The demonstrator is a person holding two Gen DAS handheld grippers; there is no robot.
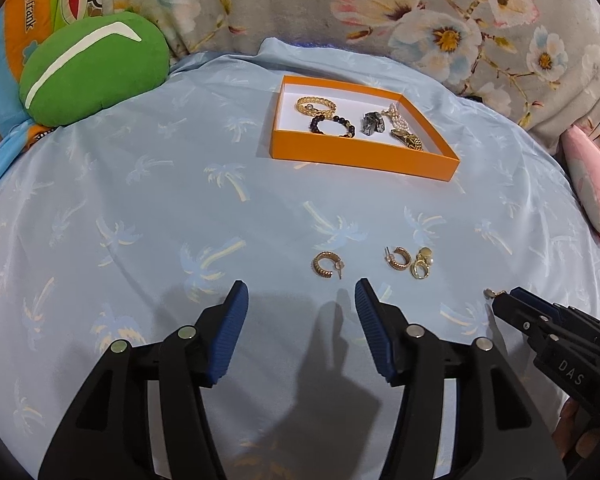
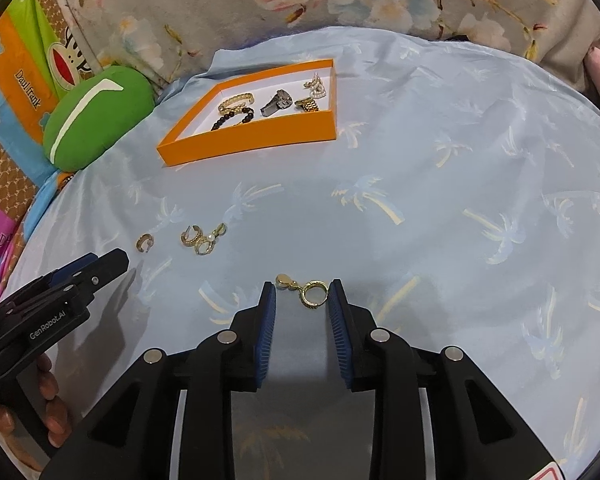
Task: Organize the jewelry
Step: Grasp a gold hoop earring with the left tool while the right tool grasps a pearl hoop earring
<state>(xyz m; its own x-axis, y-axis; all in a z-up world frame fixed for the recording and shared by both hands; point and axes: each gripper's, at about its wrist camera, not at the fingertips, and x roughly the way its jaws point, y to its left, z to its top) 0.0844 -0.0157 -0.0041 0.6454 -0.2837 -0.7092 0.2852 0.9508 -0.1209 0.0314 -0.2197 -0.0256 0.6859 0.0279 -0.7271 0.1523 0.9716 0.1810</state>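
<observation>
An orange tray [image 1: 340, 155] [image 2: 256, 136] on the light blue palm-print cloth holds a gold bracelet [image 1: 315, 105], a dark bead bracelet [image 1: 332, 125], a grey clasp piece [image 1: 374, 123], pearls and a gold watch band. Loose on the cloth lie a gold hoop earring [image 1: 325, 264] [image 2: 144, 242], a second hoop [image 1: 398, 258] and a pearl earring [image 1: 422, 266]. A gold drop earring [image 2: 310, 291] lies between my right gripper's tips [image 2: 302, 292], which are open around it. My left gripper [image 1: 302, 292] is open and empty, just short of the first hoop.
A green plush cushion [image 1: 94, 68] sits at the back left, with a floral blanket [image 1: 420, 12] behind the cloth and a pink pillow [image 1: 592, 188] at the right. A hand holds the left gripper's handle [image 2: 48, 392].
</observation>
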